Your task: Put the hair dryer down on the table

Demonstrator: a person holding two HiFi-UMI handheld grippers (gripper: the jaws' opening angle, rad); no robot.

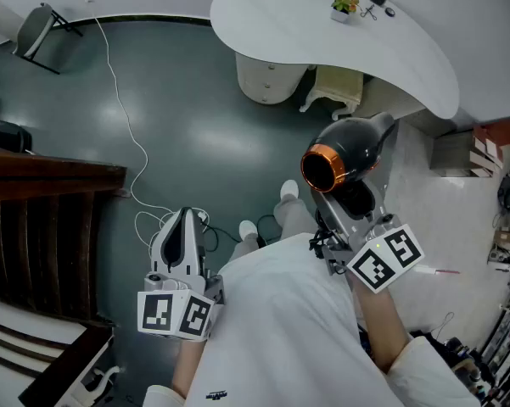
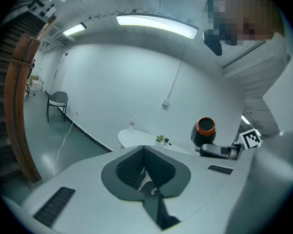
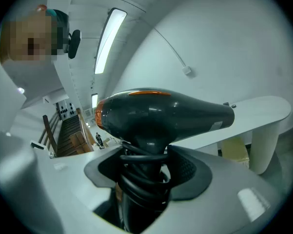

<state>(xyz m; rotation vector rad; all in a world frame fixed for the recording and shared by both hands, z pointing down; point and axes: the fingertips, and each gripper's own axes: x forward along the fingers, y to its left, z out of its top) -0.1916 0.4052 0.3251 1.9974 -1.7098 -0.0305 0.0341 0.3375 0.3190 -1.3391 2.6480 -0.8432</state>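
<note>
Right tongs (image 1: 350, 200) (image 3: 145, 177) pinching the dryer (image 1: 350, 149) (image 3: 166, 115) by its handle, cord coiled round the handle between the pads. Dryer is up in the air over the floor, barrel roughly level and orange-ringed end facing back toward the person. It is just short of the white desk (image 1: 322, 32) (image 3: 265, 110) and not touching it. Left tongs (image 1: 183, 227) (image 2: 145, 154) pressed together with nothing in them, held low on the left, well apart from the dryer. Small plant (image 1: 344, 5) sits on the desk's far side.
</note>
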